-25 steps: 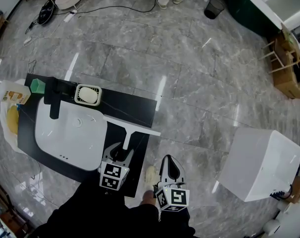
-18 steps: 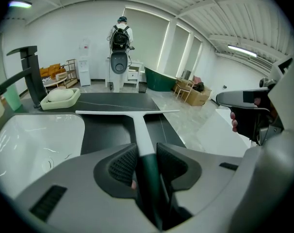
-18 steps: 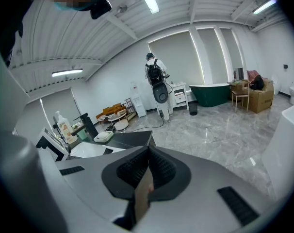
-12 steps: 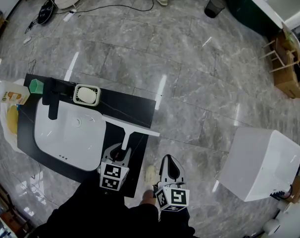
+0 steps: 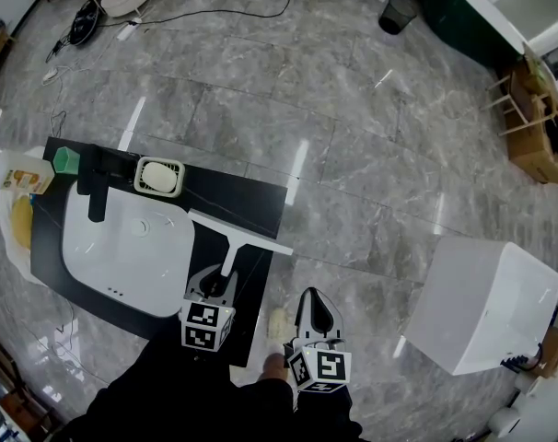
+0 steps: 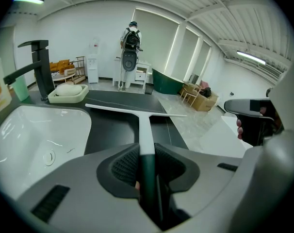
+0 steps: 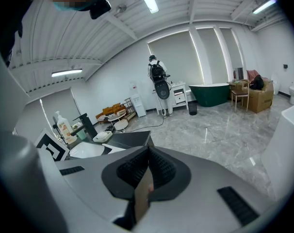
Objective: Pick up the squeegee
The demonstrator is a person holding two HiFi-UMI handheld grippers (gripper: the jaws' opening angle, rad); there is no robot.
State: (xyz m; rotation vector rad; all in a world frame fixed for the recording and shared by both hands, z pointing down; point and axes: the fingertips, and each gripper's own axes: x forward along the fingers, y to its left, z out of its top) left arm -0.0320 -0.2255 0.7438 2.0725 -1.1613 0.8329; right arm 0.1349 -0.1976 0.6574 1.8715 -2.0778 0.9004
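**Q:** Left gripper (image 6: 147,155), condition?

**A:** Jaws closing. The squeegee (image 6: 145,127) handle runs between them, and the ribbed pads sit against both its sides.

**Q:** Right gripper (image 7: 147,173)?

**A:** Jaws brought together, with nothing between them. In the head view it hangs over the floor, just off the counter's (image 5: 261,196) near corner.

**Q:** Where is the squeegee?

**A:** On the black counter, to the right of the white basin (image 5: 122,247). The handle points back into the left gripper (image 5: 220,282) and the blade lies crosswise at the far end.

**Q:** Beyond that?

**A:** A black faucet (image 5: 95,187) and a soap dish (image 5: 161,175) at the basin's far edge. A white box (image 5: 486,302) stands well apart on the floor to the right.
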